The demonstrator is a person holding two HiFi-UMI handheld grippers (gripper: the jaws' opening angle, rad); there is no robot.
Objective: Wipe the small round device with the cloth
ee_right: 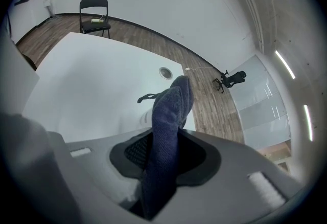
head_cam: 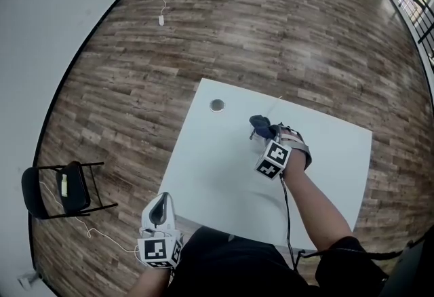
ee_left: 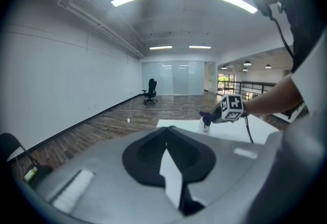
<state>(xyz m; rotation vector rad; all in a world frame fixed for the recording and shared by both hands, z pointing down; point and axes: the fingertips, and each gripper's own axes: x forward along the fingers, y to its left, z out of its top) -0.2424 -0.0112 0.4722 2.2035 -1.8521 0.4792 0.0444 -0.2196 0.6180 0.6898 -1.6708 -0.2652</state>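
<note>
Left gripper [head_cam: 161, 201]: nearest, at the near-left corner of the tabletop [head_cam: 203, 167]; jaws together, nothing between them.
Right gripper [head_cam: 270, 134]: over the middle of the tabletop, pointing down; jaws clamped on the cloth [ee_right: 169, 115].
Cloth: dark blue, bunched, sticking out past the jaw tips; apart from the device.
Small round device [head_cam: 217, 105]: flat on the tabletop near its far left edge, uncovered.
Tabletop: white, square.
Folding chair [head_cam: 64, 188]: black, on the wood floor to the left.
</note>
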